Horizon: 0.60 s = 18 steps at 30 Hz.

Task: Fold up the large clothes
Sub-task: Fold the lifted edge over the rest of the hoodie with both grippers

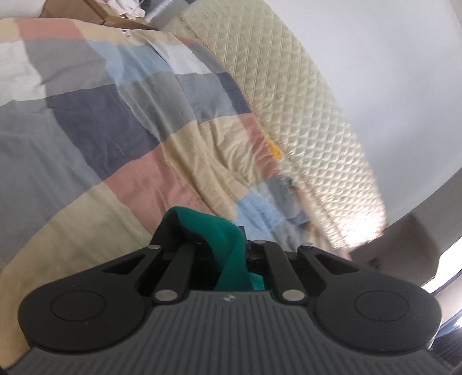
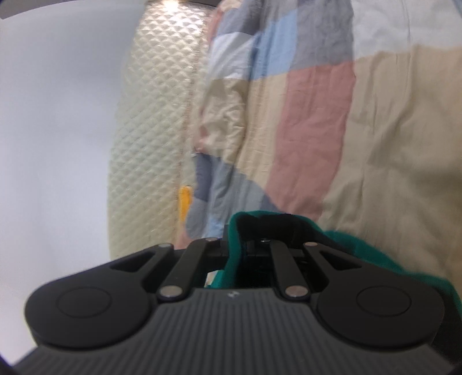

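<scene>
The left gripper [image 1: 202,230] is pressed together on a fold of the green garment [image 1: 228,248]; the cloth rises in a hump between the black linkage bars and drops back toward the camera, hiding the fingertips. The right gripper [image 2: 260,228] is likewise pinching the same green garment [image 2: 361,253], which drapes over its fingers and trails off to the right and down past the housing. So two grippers hold one piece of green clothing, each at its own spot; how the rest of it hangs cannot be seen.

Beyond both grippers lies one bed cover [image 1: 115,115] in large squares of beige, pink, grey, light blue, dark blue and white, creased, with a raised fold near the bed's edge. In the right wrist view the same bed cover [image 2: 375,144] fills the right half of the picture. Along the bed's edge runs one cream quilted mattress [image 1: 288,95], seen again in the right wrist view [image 2: 150,129], with a small yellow tag [image 1: 274,150] sticking out where cover and mattress meet [image 2: 184,202]. Past the mattress is a plain pale wall [image 1: 389,72]. At the far corner of the bed, in the left wrist view, sit cardboard boxes [image 1: 115,20] with white cloth [image 1: 127,7] on top; their count is unclear. Both views are blurred.
</scene>
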Motion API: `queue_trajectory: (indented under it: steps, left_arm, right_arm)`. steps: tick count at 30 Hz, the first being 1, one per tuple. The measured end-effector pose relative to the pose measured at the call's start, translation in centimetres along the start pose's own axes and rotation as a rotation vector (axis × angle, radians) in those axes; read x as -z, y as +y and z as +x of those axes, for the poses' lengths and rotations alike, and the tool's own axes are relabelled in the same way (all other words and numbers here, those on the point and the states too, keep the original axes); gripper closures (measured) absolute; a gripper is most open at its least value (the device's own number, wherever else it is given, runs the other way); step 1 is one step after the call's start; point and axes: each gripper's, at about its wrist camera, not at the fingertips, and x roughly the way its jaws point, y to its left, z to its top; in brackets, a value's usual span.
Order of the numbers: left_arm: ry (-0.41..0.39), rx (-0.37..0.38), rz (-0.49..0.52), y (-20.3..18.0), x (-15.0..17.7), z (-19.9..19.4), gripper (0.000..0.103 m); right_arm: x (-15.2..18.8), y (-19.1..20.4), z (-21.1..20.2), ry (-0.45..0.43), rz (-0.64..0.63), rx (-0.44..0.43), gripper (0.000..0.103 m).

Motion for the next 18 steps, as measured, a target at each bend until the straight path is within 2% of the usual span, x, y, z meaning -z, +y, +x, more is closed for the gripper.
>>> queue_trajectory:
  steps: [4,7,9,12,16,17,18]
  left_arm:
    - [0.035,0.005,0.048,2.7,0.0,5.2,0.094]
    - [0.105,-0.004,-0.035,5.6,0.4,8.4,0.094]
    - [0.120,-0.001,-0.042,6.6,0.6,9.7,0.094]
    - [0.116,-0.016,-0.007,6.4,0.8,10.2,0.094]
    - [0.064,-0.034,0.048,4.6,1.4,8.2,0.093]
    - [0.054,-0.044,0.065,4.1,1.6,7.6,0.091]
    - [0.047,-0.051,0.078,3.5,1.8,6.6,0.085]
  right_arm:
    - [0.2,-1.6,3.6,0.001,-0.016,0.087,0.094]
    - [0.3,-2.8,5.5,0.006,-0.013,0.121,0.095]
    - [0.3,-3.1,6.3,0.011,-0.036,0.138,0.094]
    - [0.3,-3.4,6.3,0.013,-0.029,0.129,0.094]
    - [0.6,-2.3,5.1,0.035,-0.094,0.099,0.091]
    - [0.7,-1.8,4.6,0.041,-0.116,0.096,0.088]
    - [0.9,-1.1,3.9,0.045,-0.136,0.089,0.079]
